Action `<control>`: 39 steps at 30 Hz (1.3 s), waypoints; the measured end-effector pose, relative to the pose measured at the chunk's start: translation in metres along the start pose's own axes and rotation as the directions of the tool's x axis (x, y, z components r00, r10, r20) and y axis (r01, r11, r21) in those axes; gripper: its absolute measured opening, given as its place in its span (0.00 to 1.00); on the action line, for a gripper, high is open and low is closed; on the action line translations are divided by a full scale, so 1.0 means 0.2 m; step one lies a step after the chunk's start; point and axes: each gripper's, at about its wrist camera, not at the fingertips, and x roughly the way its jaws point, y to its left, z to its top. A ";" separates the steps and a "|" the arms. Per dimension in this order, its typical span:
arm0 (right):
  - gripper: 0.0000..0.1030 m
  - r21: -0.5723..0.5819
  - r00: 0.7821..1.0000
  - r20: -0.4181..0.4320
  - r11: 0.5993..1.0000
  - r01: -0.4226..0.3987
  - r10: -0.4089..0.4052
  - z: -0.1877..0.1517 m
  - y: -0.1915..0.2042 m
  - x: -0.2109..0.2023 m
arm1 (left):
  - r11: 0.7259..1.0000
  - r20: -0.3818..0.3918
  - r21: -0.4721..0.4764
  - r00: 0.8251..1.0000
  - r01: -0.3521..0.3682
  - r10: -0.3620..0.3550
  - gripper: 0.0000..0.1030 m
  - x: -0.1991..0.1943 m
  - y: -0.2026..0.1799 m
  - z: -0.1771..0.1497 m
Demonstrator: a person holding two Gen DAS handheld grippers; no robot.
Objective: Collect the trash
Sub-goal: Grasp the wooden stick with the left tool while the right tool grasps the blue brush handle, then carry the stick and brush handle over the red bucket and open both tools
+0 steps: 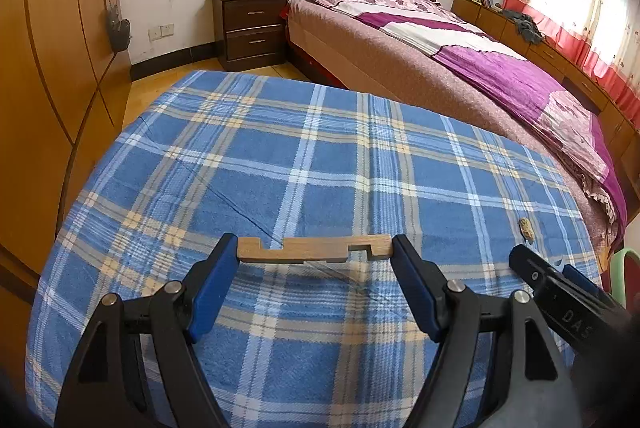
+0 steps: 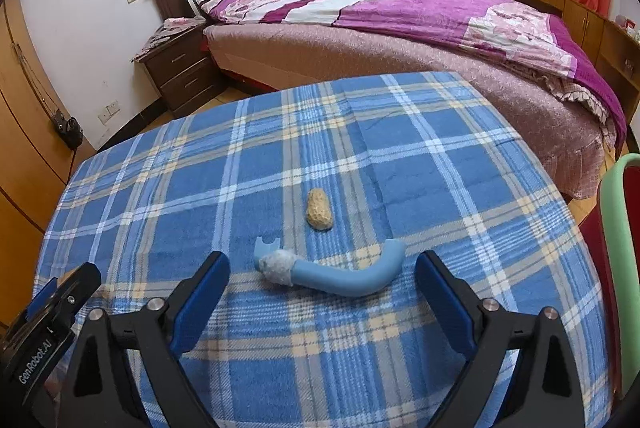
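Observation:
A notched strip of wood spans the jaws of my left gripper, which is shut on it just above the blue plaid tablecloth. A peanut shell lies to its right, near a black finger of the right gripper. In the right wrist view the peanut shell lies ahead. A curved blue plastic piece with a whitish wad on one end lies on the cloth between the fingers of my right gripper. That gripper is open, its pads clear of the piece on both sides.
The table stands beside a bed with a purple quilt. A dark nightstand sits at the back and a wooden wardrobe on the left. A green and red chair is at the table's right edge.

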 end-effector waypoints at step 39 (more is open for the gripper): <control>0.75 0.211 0.984 0.172 0.977 0.016 -0.054 -0.24 -0.68 -0.82 | 0.984 0.017 0.148 0.995 0.099 -0.103 0.75 -0.19 -0.29 -0.06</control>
